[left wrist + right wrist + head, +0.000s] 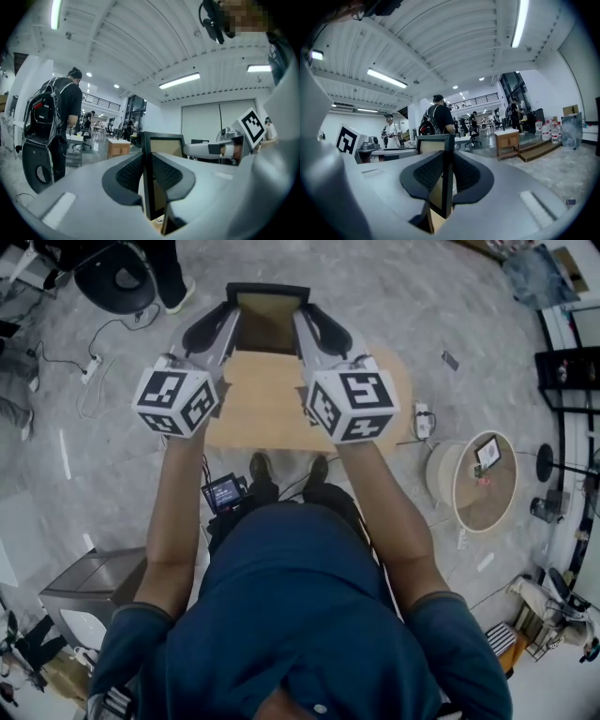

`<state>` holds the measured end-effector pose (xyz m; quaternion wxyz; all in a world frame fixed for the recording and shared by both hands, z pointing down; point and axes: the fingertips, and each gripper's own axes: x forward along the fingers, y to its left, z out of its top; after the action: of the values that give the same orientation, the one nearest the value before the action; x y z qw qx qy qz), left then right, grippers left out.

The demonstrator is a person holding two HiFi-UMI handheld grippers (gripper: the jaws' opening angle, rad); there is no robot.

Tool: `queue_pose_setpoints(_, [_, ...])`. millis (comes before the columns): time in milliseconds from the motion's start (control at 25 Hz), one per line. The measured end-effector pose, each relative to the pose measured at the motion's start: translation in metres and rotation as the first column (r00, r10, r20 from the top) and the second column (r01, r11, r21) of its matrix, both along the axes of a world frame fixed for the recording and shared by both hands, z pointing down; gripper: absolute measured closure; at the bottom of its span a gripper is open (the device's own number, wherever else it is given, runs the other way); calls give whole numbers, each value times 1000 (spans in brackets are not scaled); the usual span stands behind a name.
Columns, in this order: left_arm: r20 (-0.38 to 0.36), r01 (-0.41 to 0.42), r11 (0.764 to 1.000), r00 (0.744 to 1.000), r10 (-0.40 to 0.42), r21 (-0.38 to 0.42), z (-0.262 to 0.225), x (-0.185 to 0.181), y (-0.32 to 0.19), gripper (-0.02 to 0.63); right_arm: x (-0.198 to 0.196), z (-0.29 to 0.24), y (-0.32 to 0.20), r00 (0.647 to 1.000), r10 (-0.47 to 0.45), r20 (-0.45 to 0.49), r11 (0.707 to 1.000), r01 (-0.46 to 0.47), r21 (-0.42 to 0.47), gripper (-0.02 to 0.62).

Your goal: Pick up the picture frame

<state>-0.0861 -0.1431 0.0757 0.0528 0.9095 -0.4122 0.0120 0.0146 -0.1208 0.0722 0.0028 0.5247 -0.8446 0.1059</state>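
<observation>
A black picture frame (267, 319) with a tan backing is held up in the air between both grippers, above the wooden table (281, 399). My left gripper (228, 322) is shut on the frame's left side bar (148, 180). My right gripper (307, 324) is shut on the right side bar (447, 176). In the left gripper view the frame's panel (164, 146) rises past the jaws, and the right gripper (213, 148) shows beyond it. The frame's panel (432, 143) also stands above the jaws in the right gripper view.
A small round table (485, 482) stands at the right with a small frame on it. A grey box (86, 589) sits on the floor at the lower left. A person with a backpack (54, 129) stands beside an office chair (116, 279). Cables (89, 367) lie on the floor.
</observation>
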Motion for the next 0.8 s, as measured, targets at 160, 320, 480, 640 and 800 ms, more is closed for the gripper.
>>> queue_pose_setpoints(160, [-21,-6,997,1000,8,76,-37,-2,19,555,-2,-38,19,1000,7,-19,997,-6,80,529])
queue_pose_setpoints(320, [-25,-23,990,999,27,141,-66,-2,41,554,-1,-66,40,999,20,-31,990,-16,142,531])
queue_pose_setpoints(480, [-22,-41,981,999,46,187,-81,0,56,552,0,-80,55,999,24,-30,984,-18,174,531])
queue_pose_setpoints(640, [-17,-59,980,998,63,192,-84,-5,60,552,-5,-85,60,999,30,-31,983,-24,183,531])
queue_pose_setpoints(800, [-20,-66,980,997,71,187,-85,-9,61,552,-10,-86,61,999,33,-36,985,-26,173,531])
